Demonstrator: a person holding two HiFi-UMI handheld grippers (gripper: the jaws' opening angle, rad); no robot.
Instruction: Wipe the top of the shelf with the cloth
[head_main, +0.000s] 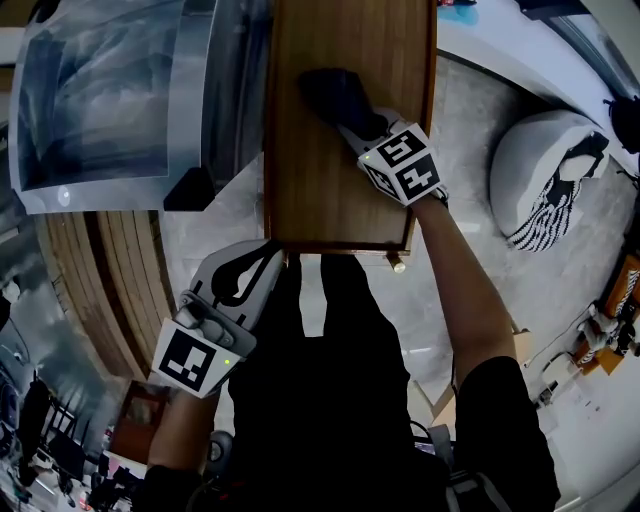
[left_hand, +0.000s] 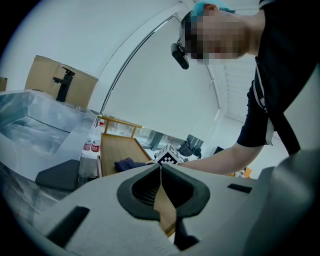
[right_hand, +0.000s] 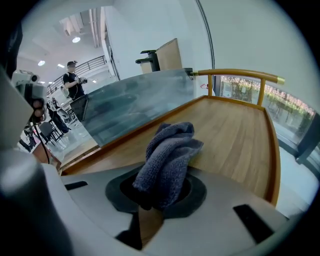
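Observation:
The wooden shelf top runs away from me in the head view, with a low raised rim. A dark blue-grey cloth lies bunched on it toward the far end. My right gripper is shut on the cloth, which sticks up between its jaws over the wooden top. My left gripper hangs off the shelf's near left corner, shut and holding nothing. From the left gripper view the shelf, the cloth and the right gripper's marker cube show in the distance.
A plastic-wrapped bulky object stands close along the shelf's left side. A white beanbag with striped fabric sits on the floor to the right. A yellow rail closes the shelf's far end. My legs stand at the near end.

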